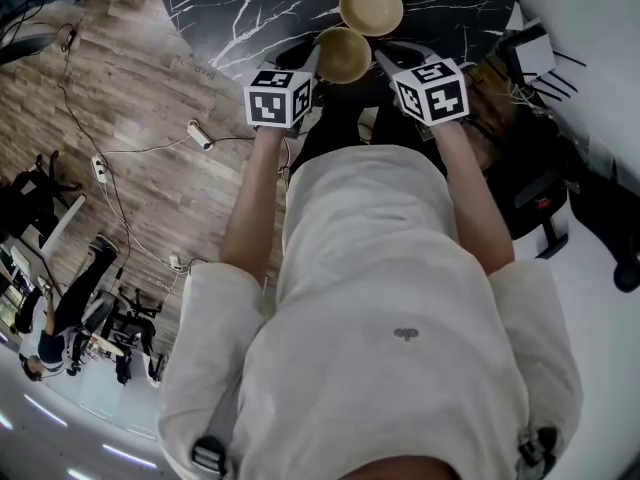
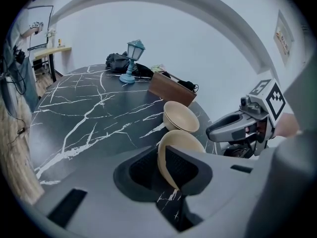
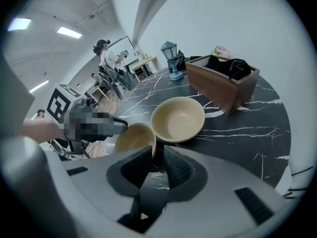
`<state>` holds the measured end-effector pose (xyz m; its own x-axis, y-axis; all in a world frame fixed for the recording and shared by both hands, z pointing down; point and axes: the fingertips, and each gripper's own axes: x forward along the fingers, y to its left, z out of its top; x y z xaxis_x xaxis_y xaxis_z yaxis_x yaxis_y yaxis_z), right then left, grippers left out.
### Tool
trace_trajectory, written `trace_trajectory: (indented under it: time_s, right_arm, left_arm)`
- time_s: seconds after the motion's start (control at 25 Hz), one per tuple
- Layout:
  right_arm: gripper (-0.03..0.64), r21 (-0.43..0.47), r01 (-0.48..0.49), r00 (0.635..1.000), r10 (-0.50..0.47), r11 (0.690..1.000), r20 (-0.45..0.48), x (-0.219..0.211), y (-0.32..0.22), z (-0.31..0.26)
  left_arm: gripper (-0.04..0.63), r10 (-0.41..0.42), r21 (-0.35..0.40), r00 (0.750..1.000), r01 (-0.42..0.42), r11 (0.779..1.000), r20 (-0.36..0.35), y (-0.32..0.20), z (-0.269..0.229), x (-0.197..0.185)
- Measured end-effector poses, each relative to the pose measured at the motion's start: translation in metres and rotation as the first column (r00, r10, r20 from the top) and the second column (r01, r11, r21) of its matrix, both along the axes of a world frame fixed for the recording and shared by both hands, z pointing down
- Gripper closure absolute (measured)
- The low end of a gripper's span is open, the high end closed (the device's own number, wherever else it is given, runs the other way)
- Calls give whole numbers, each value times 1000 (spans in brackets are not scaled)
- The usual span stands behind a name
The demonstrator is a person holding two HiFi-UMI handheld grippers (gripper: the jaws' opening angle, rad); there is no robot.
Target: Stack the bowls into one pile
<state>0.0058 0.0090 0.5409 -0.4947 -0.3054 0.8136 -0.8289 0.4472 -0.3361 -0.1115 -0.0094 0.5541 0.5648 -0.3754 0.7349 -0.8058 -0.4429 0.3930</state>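
Observation:
Two beige bowls are over the black marble table (image 1: 240, 8). One bowl (image 1: 371, 7) (image 2: 181, 117) (image 3: 178, 119) rests upright on the table. The second bowl (image 1: 343, 55) (image 2: 182, 144) (image 3: 132, 139) is tilted just in front of it, near the table's edge. My left gripper (image 1: 316, 62) (image 2: 166, 156) is shut on its left rim, which runs down between the pads. Its opposite rim sits between the tips of my right gripper (image 1: 384, 61) (image 3: 157, 155), which looks shut on it. Each gripper shows in the other's view.
A brown wooden box (image 2: 171, 88) (image 3: 223, 83) holding dark things stands behind the bowls. A teal lamp (image 2: 133, 58) (image 3: 172, 58) is farther back. A power strip (image 1: 200, 133) and cables lie on the wood floor at the left. A person (image 3: 106, 56) stands in the background.

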Motion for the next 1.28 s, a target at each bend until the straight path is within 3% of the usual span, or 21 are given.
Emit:
trace_trajectory:
  time_s: [1.28]
  right_arm:
    - [572, -43, 76, 997, -76, 996, 15, -27, 13, 21]
  left_arm:
    - [548, -36, -36, 999, 35, 999, -22, 25, 12, -9]
